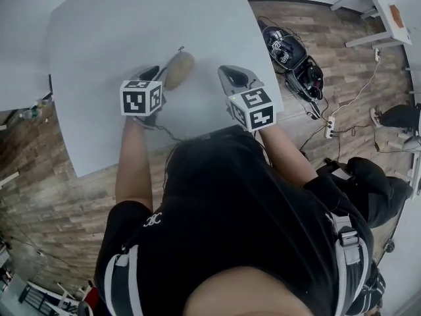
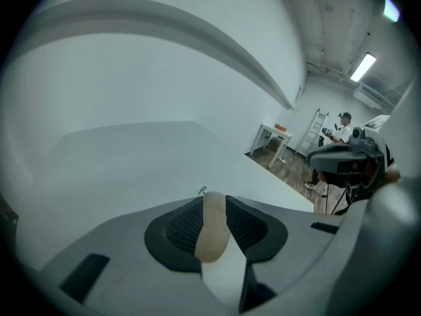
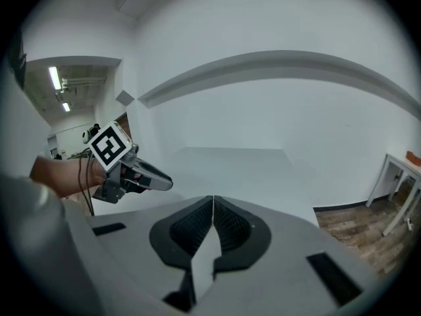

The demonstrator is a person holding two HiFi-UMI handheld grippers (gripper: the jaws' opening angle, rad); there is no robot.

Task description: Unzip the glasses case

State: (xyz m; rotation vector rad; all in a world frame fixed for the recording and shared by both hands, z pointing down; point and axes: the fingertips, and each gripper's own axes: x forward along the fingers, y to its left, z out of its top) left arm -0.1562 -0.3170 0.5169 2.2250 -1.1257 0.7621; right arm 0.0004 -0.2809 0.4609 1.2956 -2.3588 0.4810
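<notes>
A tan oval glasses case (image 1: 179, 69) lies on the white table (image 1: 131, 25), with a thin dark zip pull (image 1: 181, 48) at its far end. My left gripper (image 1: 155, 73) sits just left of the case, pointing down at it. In the left gripper view the jaws (image 2: 214, 199) stand a little apart and the case (image 2: 212, 232) shows through the narrow gap, the zip pull (image 2: 202, 190) beyond it. My right gripper (image 1: 228, 71) hovers to the right of the case, apart from it. Its jaws (image 3: 213, 199) are shut with nothing between them. The left gripper (image 3: 154, 182) shows in the right gripper view.
The table's right edge (image 1: 266, 51) runs close beside my right gripper. Beyond it on the wooden floor lie dark equipment (image 1: 296, 61), cables and a power strip (image 1: 329, 127). A white desk (image 1: 371, 8) stands at the far right. A person (image 2: 339, 127) sits in the distance.
</notes>
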